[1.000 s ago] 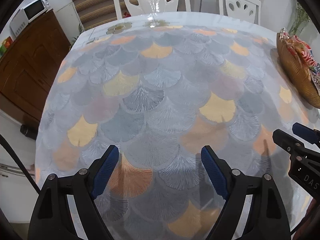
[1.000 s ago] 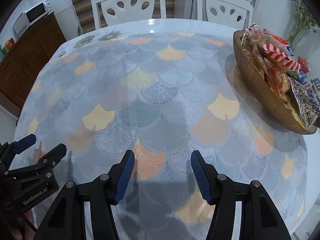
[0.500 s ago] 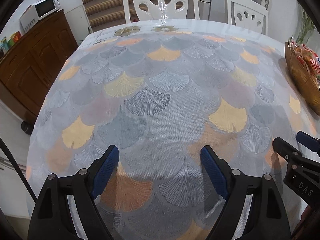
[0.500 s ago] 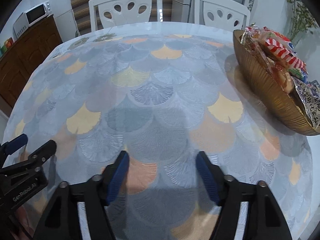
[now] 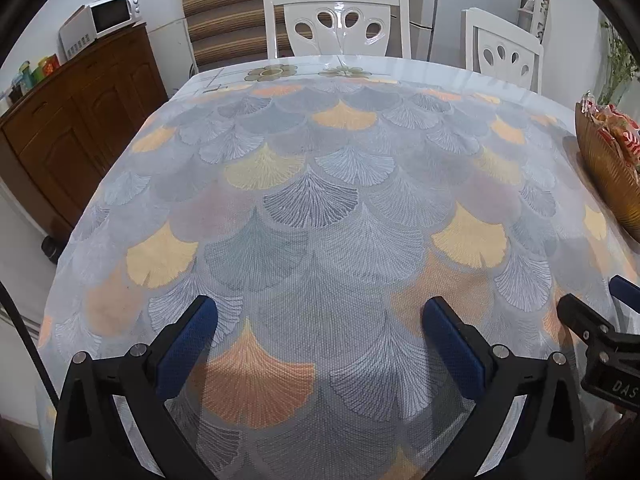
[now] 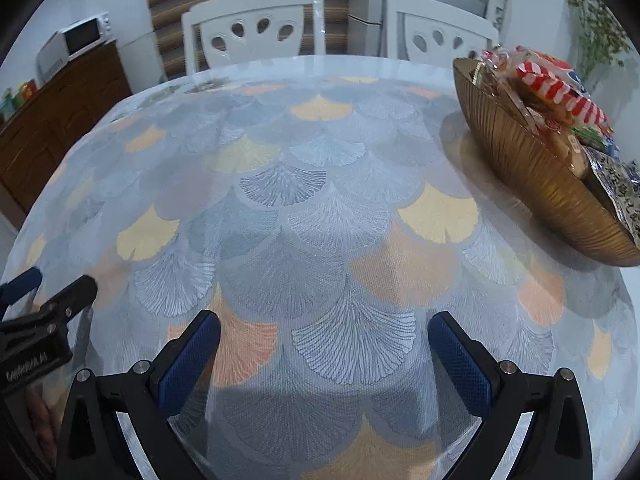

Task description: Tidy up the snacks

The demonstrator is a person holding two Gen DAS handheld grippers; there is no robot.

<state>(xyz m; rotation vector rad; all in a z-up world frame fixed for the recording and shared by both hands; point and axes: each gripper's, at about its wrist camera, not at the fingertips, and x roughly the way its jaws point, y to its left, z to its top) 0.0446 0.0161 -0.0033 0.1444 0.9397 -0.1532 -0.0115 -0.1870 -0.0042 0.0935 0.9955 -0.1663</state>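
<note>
A gold ribbed bowl [image 6: 532, 176] stands at the table's right side, heaped with snack packets [image 6: 556, 92], one red-and-white striped. It also shows at the right edge of the left wrist view [image 5: 612, 172]. My left gripper [image 5: 320, 340] is open and empty above the near part of the table. My right gripper [image 6: 324, 352] is open and empty, near the front edge, well short of the bowl. Each gripper shows at the side of the other's view: the right one [image 5: 600, 320], the left one [image 6: 44, 300].
The table [image 5: 320, 200] has a cloth with a fan-leaf pattern. Two white chairs [image 5: 340, 24] [image 5: 504, 48] stand at the far edge. A brown cabinet [image 5: 80, 120] with a microwave [image 5: 100, 20] stands at the left.
Both grippers have pulled back and tilted up, so more of the chairs and room shows. The right gripper's jaws stand a little wider. The bowl has not moved.
</note>
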